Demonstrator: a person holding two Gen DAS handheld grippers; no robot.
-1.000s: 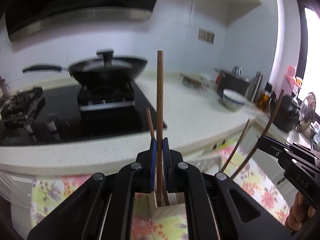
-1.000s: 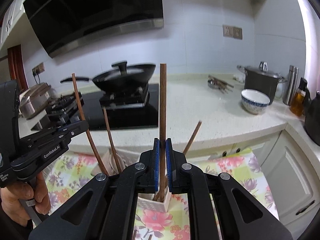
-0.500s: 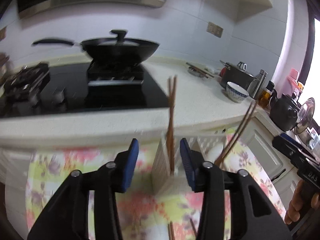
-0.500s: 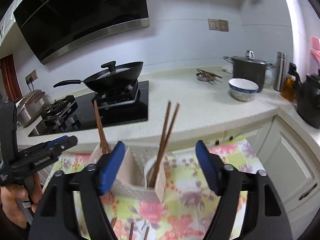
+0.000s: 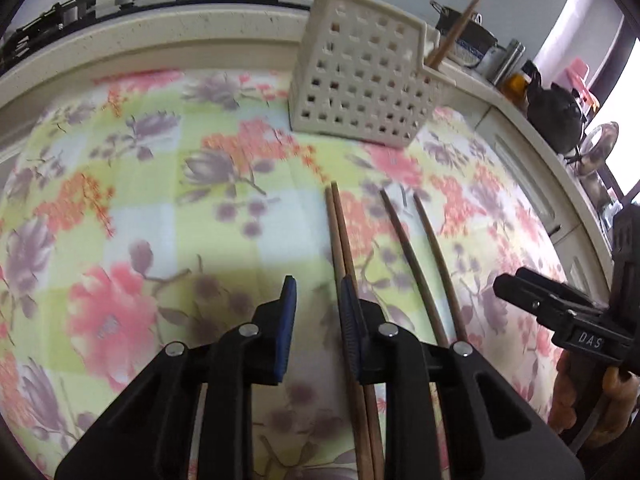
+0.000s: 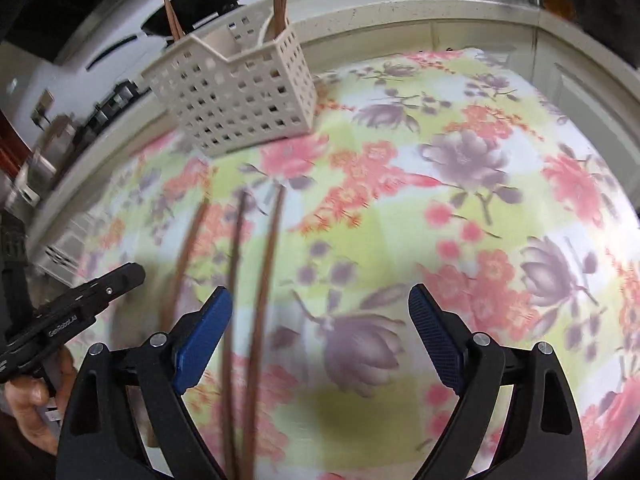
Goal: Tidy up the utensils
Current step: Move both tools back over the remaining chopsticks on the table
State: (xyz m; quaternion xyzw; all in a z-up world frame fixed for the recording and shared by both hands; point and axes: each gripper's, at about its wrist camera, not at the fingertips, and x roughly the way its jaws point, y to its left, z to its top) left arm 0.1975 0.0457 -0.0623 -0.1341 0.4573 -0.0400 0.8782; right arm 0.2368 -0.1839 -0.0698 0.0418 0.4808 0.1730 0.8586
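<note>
Closing empty, left jaws; right jaws opening wide, empty; wok [image 6: 200,4] in right view only.

Right gripper [image 6: 320,330] opening above chopsticks [image 6: 262,300]

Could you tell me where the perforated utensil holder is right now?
The utensil holder stands at the far edge of the floral cloth by the counter, beyond the loose chopsticks.

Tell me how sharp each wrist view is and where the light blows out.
Left wrist view: the chopsticks on the cloth and the holder are fairly crisp, the tablecloth slightly smeared, with window glare at the right edge. Right wrist view: heavier motion blur streaks the chopsticks and the cloth's left side; fisheye bulge bends the counter edge in both.
</note>
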